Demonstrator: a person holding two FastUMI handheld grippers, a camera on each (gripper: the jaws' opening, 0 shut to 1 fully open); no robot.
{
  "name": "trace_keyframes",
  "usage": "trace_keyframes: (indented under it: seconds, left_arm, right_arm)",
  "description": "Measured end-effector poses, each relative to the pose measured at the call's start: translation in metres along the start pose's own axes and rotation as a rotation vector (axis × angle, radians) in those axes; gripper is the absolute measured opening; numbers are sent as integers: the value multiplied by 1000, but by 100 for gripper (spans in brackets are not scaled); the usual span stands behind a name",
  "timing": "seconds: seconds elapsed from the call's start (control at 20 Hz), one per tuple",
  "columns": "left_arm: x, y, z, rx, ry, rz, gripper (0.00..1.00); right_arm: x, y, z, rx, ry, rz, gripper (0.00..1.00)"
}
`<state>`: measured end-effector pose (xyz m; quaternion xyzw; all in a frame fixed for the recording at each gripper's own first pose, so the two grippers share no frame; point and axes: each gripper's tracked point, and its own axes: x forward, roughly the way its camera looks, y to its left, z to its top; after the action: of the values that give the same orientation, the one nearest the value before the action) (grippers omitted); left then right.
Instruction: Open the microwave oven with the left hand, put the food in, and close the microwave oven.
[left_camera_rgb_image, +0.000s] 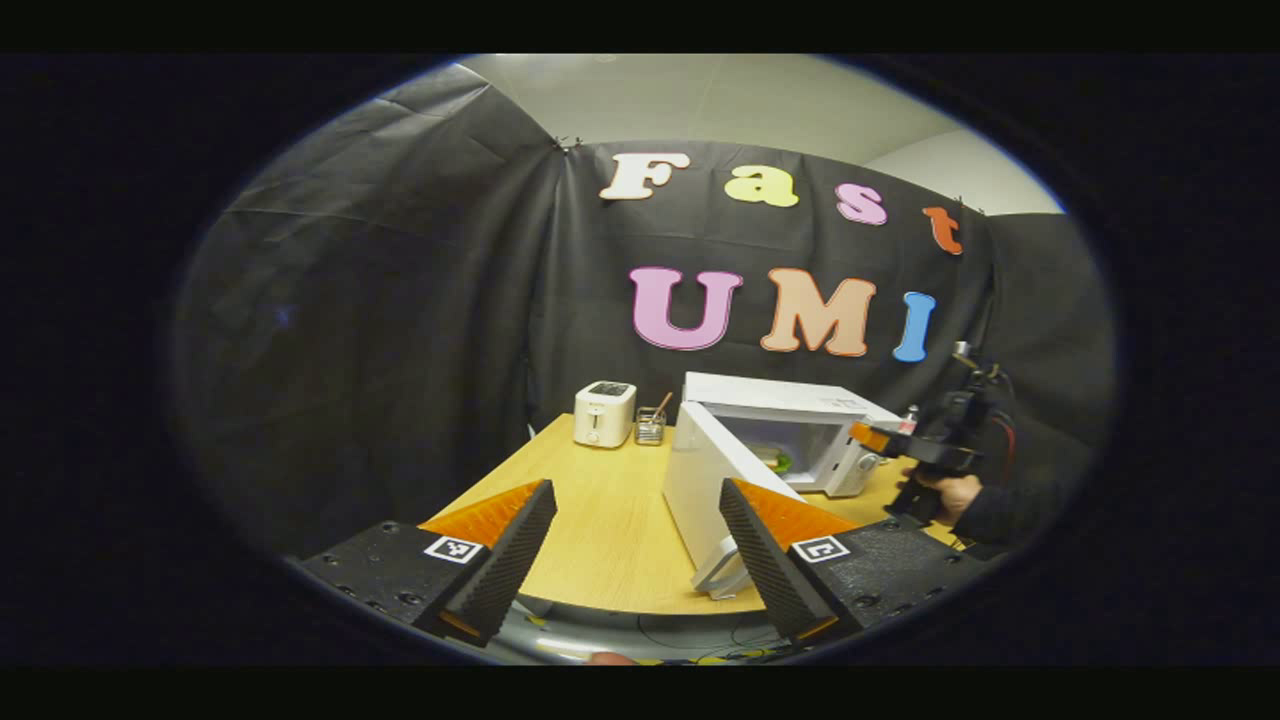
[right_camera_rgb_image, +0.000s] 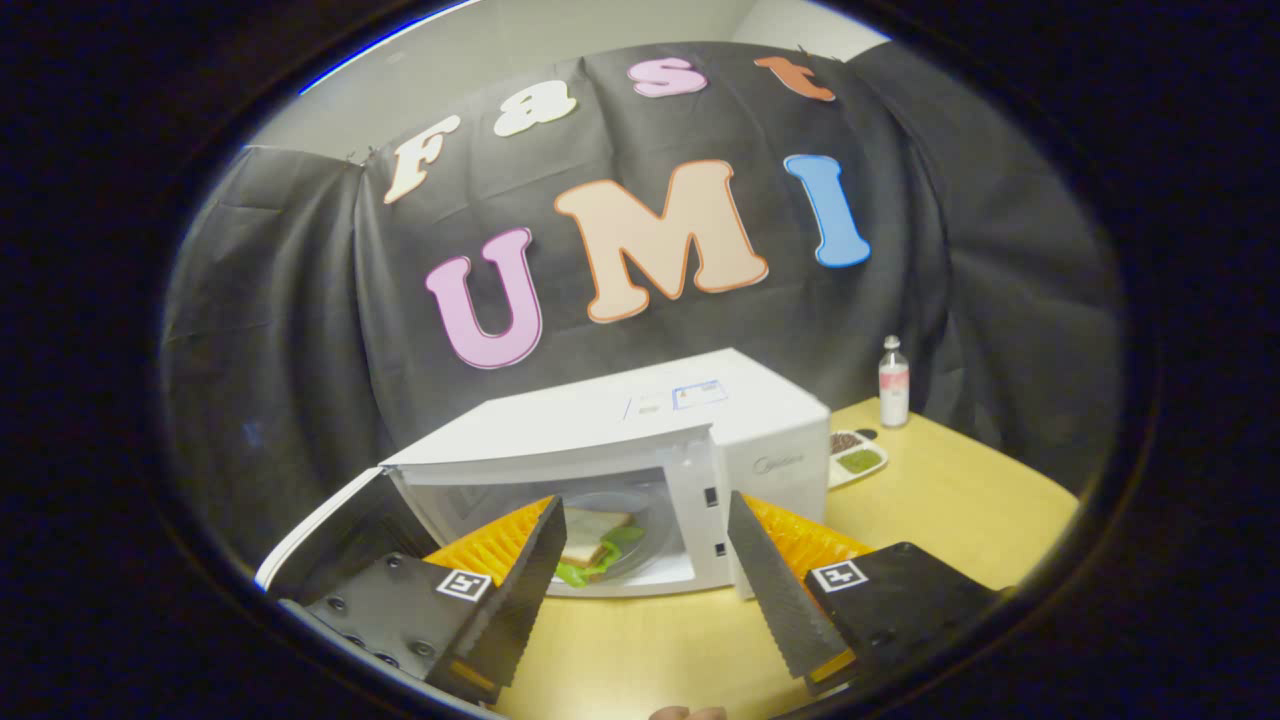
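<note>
A white microwave oven stands on the wooden table with its door swung wide open. Inside the cavity lies the food, a sandwich with green leaves, glimpsed as a green patch in the left gripper view. My left gripper hangs open near the table's front edge, close to the door's handle, touching nothing. My right gripper is open in front of the cavity, with nothing between its fingers. In the left gripper view the right gripper is held by a hand beside the microwave.
A white toaster and a small holder with utensils stand at the table's back left. A small bottle and a tray of condiments sit right of the microwave. The table's front edge lies just beyond my left gripper.
</note>
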<state>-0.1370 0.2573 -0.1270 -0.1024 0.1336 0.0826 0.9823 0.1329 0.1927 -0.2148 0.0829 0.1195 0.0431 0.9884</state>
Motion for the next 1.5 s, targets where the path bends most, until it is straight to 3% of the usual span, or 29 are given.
trace_keyframes:
  seconds: [0.15,0.25,0.35,0.55,0.7,0.8,0.95,1.05,1.1,1.3,1.5]
  left_arm:
    - [8,-2,-11,-21,17,-14,94]
    - [14,-3,-20,-1,26,-26,99]
    - [22,-4,-27,7,32,-37,94]
    - [38,-1,-53,-4,83,-44,94]
    - [46,-12,-68,-1,116,-88,94]
    - [53,-15,-76,32,129,-104,82]
    - [53,-37,-92,75,169,-203,62]
    - [59,-17,-93,139,155,-119,21]
    - [66,-17,-101,149,175,-113,0]
    - [72,-47,-115,129,205,-167,0]
    - [75,-59,-124,186,221,-186,0]
  right_arm:
    - [-30,-27,21,-52,-38,-3,91]
    - [-50,-42,33,-75,-61,-7,92]
    - [-63,-56,40,-109,-67,-17,92]
    - [-94,-67,69,-150,-118,-34,92]
    - [-113,-67,94,-179,-157,-38,92]
    - [-124,-63,113,-187,-184,-36,92]
    - [-136,-60,135,-223,-216,-39,92]
    - [-140,-57,150,-228,-238,-42,92]
    - [-144,-61,156,-224,-253,-52,99]
    - [-148,-67,166,-206,-254,-68,99]
    - [-153,-74,173,-205,-272,-84,99]
